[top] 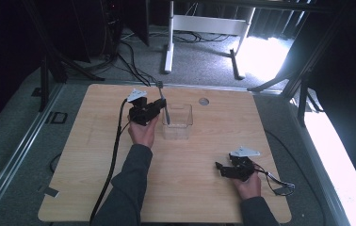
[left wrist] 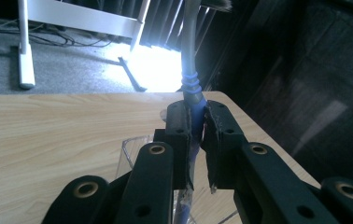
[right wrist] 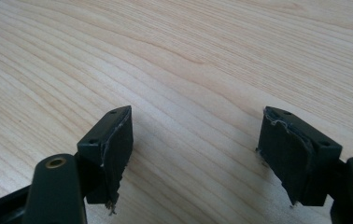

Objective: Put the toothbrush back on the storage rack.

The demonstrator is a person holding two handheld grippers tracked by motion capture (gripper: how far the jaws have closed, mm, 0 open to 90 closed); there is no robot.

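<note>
Two grippers are seen above a wooden table [top: 119, 188]. A toothbrush [left wrist: 189, 56], blue-handled with its bristled head up, is pinched between the pressed-together jaws of the left gripper [left wrist: 196, 135] and held upright over the near-left rim of a clear plastic box [top: 178, 123]. The right gripper [right wrist: 195, 149] is held low over bare wood, well apart, jaws spread and empty. A placing step seems in hand; next, the toothbrush would need lowering into the box, then releasing.
</note>
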